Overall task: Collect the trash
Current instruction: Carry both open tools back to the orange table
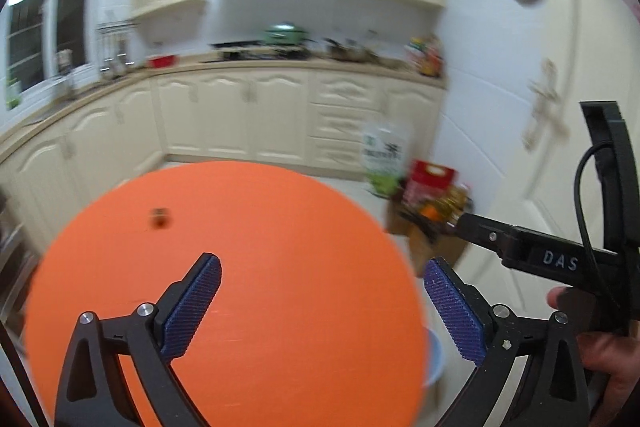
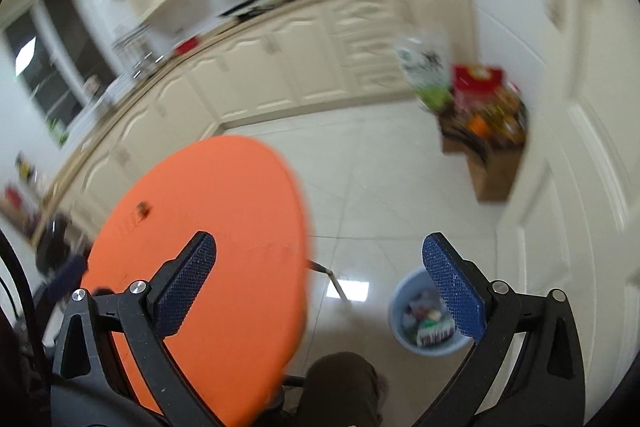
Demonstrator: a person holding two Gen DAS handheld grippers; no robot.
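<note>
cream kitchen cabinets (image 1: 240, 115) run along two walls under a cluttered counter, with pale floor tiles (image 2: 380, 167) below and a white door (image 1: 520, 107) on the right. both views are blurred. a round orange table (image 1: 240, 267) fills the foreground. its top looks nearly bare, with only one small dark scrap (image 1: 160, 219) lying near the far side.

the left gripper (image 1: 322, 303) hangs above the near part of the table with its blue pads spread wide and nothing between them. the right gripper (image 2: 320, 287) is likewise spread wide and empty, hanging over the table's right edge and the floor beside it. a hand (image 1: 600, 355) shows at the right rim of the left view.

on the floor just right of the table stands a pale blue bin (image 2: 428, 315), already holding a heap of wrappers and scraps. judging from that, most of the collecting seems done, and the dark scrap appears to be what is left.

open floor lies between the table, the bin and the cabinets, giving free room to swing. a cardboard box (image 2: 492, 163) of bright packets sits against the door, well apart from the bin. the table's rim and thin metal leg (image 2: 332, 279) are the nearest things to catch on.
</note>
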